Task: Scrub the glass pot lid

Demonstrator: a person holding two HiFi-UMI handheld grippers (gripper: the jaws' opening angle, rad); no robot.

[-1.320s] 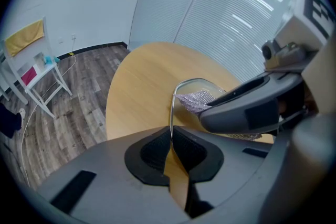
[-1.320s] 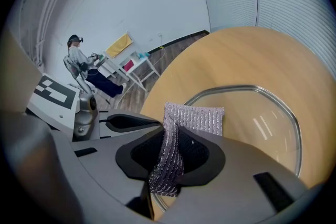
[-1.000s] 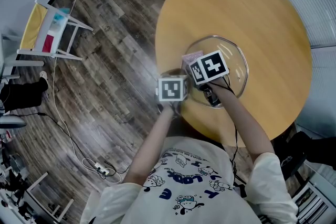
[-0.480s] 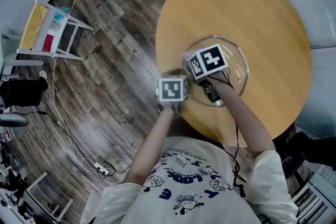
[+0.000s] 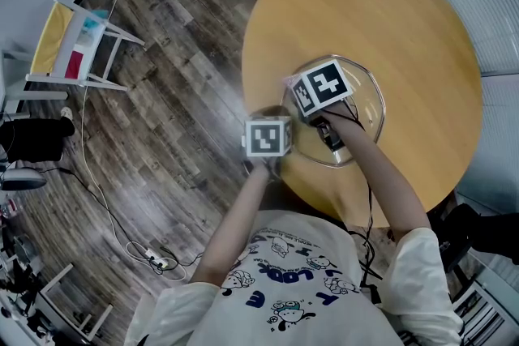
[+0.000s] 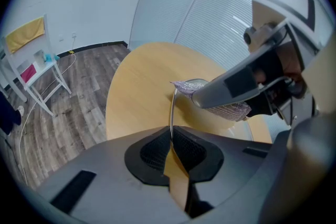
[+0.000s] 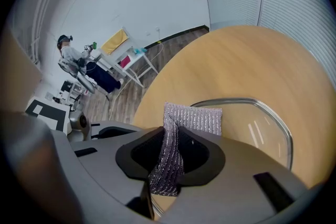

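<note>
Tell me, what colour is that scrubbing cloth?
The cloth is silvery lilac, ribbed; clearest in the right gripper view.

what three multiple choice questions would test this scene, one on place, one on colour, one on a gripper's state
1. The glass lid is over: A the floor; B the round wooden table; C the chair.
2. The scrub cloth is: A green; B black; C silvery lilac.
3. The left gripper is: A open; B shut on the lid's rim; C shut on the cloth.
Answers: 1 B, the head view shows it above the tabletop; 2 C, the right gripper pinches the lilac weave; 3 B, the rim runs between its closed jaws.
</note>
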